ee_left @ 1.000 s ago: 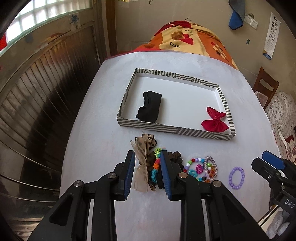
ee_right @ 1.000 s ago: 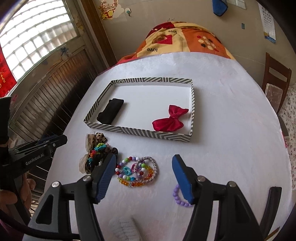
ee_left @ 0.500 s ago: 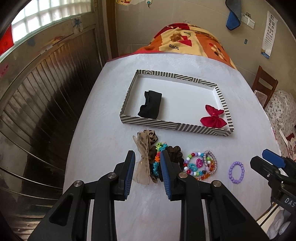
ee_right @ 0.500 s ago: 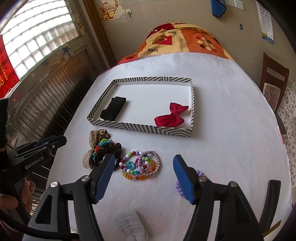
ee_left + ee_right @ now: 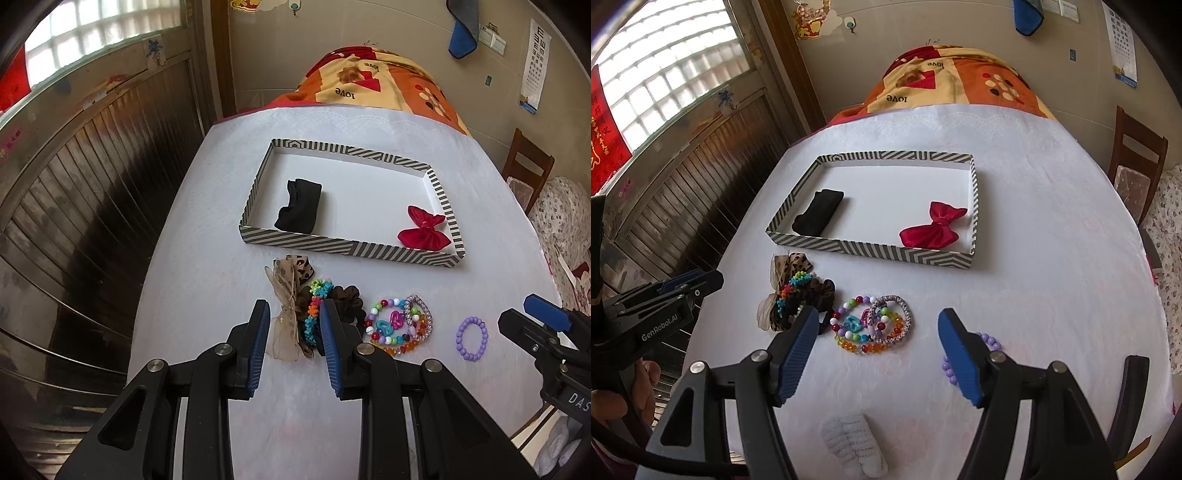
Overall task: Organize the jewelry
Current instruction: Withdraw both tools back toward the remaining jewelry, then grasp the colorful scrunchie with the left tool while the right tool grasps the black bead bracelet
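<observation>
The left claw point(image 5: 291, 332) is held part open and empty, bow point(image 5: 286, 314) and scrunchie point(image 5: 314, 314) lying just ahead between its fingers. The right claw point(image 5: 877, 345) is spread wide and empty, the beads point(image 5: 873, 325) just ahead. A pickup is judged in hand; lowering and closing are called for next.

Daylight is coming in through a window of glass blocks point(image 5: 665, 74) on the left. Under it, a dark slatted wall point(image 5: 74, 206) is running along the left edge of the white tabletop point(image 5: 1052, 258). An orange blanket point(image 5: 953, 85) is hanging over the far edge. A wooden chair point(image 5: 1137, 166) is standing by the right edge. A blue cloth point(image 5: 463, 37) is hanging on the beige wall point(image 5: 960, 26).
</observation>
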Tool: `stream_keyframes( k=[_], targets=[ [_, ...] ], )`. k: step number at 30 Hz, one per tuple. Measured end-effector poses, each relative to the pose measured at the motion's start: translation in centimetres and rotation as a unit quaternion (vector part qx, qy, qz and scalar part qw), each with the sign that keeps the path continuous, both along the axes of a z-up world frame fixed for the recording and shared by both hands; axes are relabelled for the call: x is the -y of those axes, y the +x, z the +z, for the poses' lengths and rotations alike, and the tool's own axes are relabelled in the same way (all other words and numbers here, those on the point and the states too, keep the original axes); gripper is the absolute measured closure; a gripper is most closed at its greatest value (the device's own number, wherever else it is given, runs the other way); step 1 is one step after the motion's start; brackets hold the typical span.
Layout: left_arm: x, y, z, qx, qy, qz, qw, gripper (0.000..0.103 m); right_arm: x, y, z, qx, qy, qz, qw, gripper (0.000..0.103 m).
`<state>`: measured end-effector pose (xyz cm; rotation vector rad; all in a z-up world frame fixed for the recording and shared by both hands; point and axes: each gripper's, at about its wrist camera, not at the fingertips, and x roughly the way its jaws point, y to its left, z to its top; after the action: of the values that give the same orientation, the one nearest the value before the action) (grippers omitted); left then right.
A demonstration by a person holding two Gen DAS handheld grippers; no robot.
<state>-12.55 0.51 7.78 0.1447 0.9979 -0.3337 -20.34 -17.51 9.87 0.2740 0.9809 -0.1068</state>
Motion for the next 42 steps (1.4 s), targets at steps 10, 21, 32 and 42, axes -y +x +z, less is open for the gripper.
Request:
stream_keyframes(
  k=[10, 21, 32, 42],
  targets=[
    [-0.5, 0.3, -0.1, -0.016, -0.010, 0.006, 0.9998, 0.095, 0.5, -0.2, -0.2, -0.008, 0.001, -0.002, 1.000, 0.031],
    [-2.3, 1.5, -1.5, -0.046, -0.017, 0.037, 0.9981, 0.095, 1.4, 0.0, -1.1, -0.018, 0.006, -0.003, 1.000, 0.031],
    [-2.7, 2.6, -3.4, -0.084, -0.032, 0.039, 0.9952, 0.094, 1.0, 1.0, -2.3, -0.017, 0.016, 0.025, 0.999, 0.031],
    [-3.3, 4.7, -6.3, -0.158, -0.086, 0.048, 0.9825, 0.094, -2.1, 4.4, -5.8, -0.022, 0.035, 0.127, 0.991, 0.045]
  ],
)
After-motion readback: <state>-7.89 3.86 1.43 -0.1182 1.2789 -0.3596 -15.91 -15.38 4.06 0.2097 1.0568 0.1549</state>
